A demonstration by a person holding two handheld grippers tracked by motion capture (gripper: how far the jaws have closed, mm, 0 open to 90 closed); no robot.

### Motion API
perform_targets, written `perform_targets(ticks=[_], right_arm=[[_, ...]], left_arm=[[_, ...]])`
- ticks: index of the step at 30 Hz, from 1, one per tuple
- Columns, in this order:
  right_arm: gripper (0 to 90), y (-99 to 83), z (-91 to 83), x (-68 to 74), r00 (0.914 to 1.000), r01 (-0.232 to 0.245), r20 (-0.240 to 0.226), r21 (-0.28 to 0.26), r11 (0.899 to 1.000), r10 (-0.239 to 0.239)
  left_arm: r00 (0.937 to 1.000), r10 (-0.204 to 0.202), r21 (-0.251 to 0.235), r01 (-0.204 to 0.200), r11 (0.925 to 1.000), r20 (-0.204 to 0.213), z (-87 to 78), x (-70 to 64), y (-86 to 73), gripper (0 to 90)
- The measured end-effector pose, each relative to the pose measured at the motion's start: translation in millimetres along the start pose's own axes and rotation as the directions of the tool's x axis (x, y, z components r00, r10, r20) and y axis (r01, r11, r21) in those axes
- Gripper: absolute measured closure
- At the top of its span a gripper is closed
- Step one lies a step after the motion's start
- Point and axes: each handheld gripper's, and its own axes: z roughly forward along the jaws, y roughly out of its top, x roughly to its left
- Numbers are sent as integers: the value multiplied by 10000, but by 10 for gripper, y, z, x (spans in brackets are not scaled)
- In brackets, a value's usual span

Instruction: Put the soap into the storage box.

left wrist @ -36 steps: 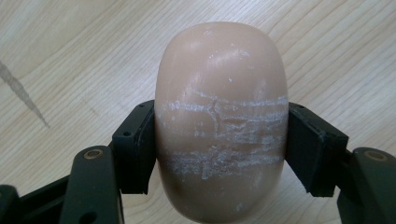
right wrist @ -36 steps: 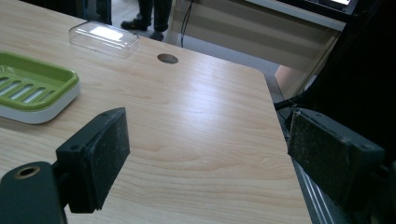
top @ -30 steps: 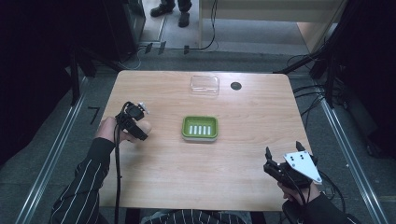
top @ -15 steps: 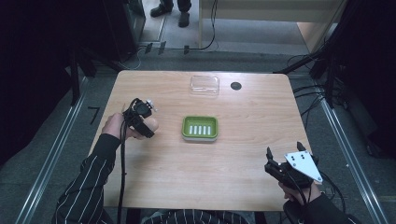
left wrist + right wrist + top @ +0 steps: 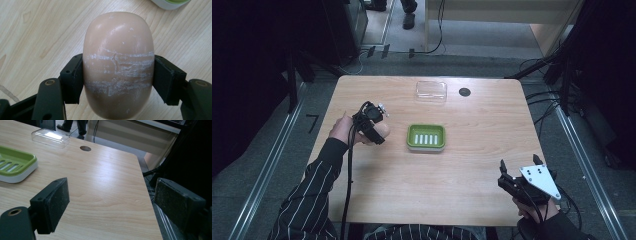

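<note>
Wooden tabletop (image 5: 472, 165) — green soap dish (image 5: 426, 137) near its middle. Left gripper (image 5: 374, 126) clamped on pink soap (image 5: 118, 65). Right gripper (image 5: 519, 181) spread wide, at the near right corner.

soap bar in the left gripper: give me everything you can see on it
The soap bar is a smooth, rounded, peach-pink oval with whitish scuff lines across its middle. The left gripper clamps it at both long sides, jaw pads flat against it. It is held over the wooden table, just left of the green soap dish.

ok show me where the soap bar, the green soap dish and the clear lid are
soap bar (image 5: 117, 67): left gripper view, scuffed middle between the jaws.
green soap dish (image 5: 410, 136): high view, left rim.
clear lid (image 5: 431, 91): high view, flat top.
</note>
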Motion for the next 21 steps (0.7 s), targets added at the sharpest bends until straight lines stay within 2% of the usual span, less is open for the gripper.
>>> perform_targets(ticks=[5, 7, 21], right_arm=[[136, 2, -6, 12, 9999, 128, -25, 20, 9999, -128], [136, 2, -6, 9, 9999, 113, 5, 34, 9999, -113], [136, -21, -49, -27, 9999, 12, 159, 49, 10000, -13]], left_arm=[[9996, 273, -110, -272, 9996, 63, 14, -28, 70, 336], [9993, 378, -39, -377, 9993, 58, 10, -29, 83, 336], [9958, 907, -322, -902, 9954, 128, -37, -78, 266, 336]])
